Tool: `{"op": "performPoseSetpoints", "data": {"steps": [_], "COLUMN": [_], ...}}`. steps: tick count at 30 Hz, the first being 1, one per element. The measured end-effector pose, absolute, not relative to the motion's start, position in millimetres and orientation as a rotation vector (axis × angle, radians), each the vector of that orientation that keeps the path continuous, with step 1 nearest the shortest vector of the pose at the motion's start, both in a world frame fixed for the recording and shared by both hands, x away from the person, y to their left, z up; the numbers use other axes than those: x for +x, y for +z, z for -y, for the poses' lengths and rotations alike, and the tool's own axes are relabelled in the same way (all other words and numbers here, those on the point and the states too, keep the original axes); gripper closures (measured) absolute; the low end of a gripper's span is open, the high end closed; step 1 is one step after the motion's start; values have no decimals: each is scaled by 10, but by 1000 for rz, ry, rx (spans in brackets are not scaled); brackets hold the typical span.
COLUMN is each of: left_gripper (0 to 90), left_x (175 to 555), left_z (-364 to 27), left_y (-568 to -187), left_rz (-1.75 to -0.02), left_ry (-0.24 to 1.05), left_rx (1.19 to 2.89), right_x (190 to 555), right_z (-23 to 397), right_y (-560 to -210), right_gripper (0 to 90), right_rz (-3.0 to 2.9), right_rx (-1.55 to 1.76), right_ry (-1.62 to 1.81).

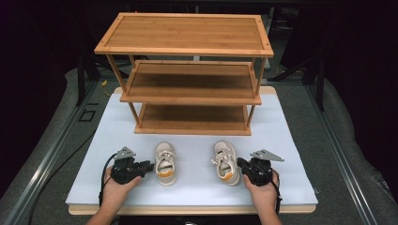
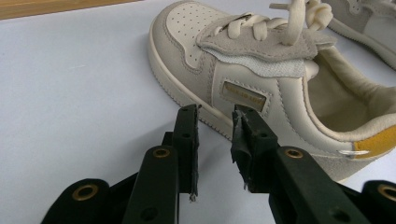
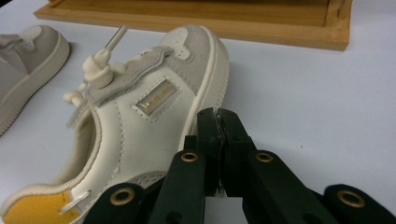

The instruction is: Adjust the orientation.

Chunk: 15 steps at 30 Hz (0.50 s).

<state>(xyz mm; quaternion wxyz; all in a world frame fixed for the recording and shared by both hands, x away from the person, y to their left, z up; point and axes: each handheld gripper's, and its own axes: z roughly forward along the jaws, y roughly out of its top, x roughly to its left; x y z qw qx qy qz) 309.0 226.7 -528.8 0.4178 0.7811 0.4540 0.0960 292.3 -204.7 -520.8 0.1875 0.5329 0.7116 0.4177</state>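
Observation:
Two small cream sneakers with yellow heel patches stand side by side on the white mat, toes toward the rack: the left shoe [image 1: 165, 163] [image 2: 243, 60] and the right shoe [image 1: 225, 162] [image 3: 154, 121]. My left gripper [image 1: 149, 167] [image 2: 215, 112] lies level at the left shoe's outer side, tips close to its sole. Its jaws stand open with a narrow gap and nothing between them. My right gripper [image 1: 240, 163] [image 3: 218, 113] sits just beside the right shoe's outer side. Its jaws are shut together on nothing.
A three-tier bamboo shoe rack [image 1: 190, 93] [image 3: 210, 18] stands at the back of the white mat [image 1: 197, 140], its shelves bare. The mat's front edge runs just behind both hands. Dark floor and metal rails flank the table.

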Motion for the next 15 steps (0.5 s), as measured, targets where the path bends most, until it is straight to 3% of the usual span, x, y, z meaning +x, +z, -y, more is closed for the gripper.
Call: {"op": "performPoseSetpoints", "data": {"steps": [10, 15], "left_gripper": [680, 626], "left_x": [3087, 3065], "left_z": [-2282, -2288], "left_y": [-5276, -5240], "left_rz": [-1141, -1142], "left_ry": [242, 232], "left_rx": [1940, 1889], "right_x": [3009, 2992], "right_z": [2015, 2021], "right_y": [-5349, -5327], "right_gripper": [852, 763], "right_rz": [-2082, -2055], "right_rx": [1551, 1573], "right_ry": [1154, 1138]}}
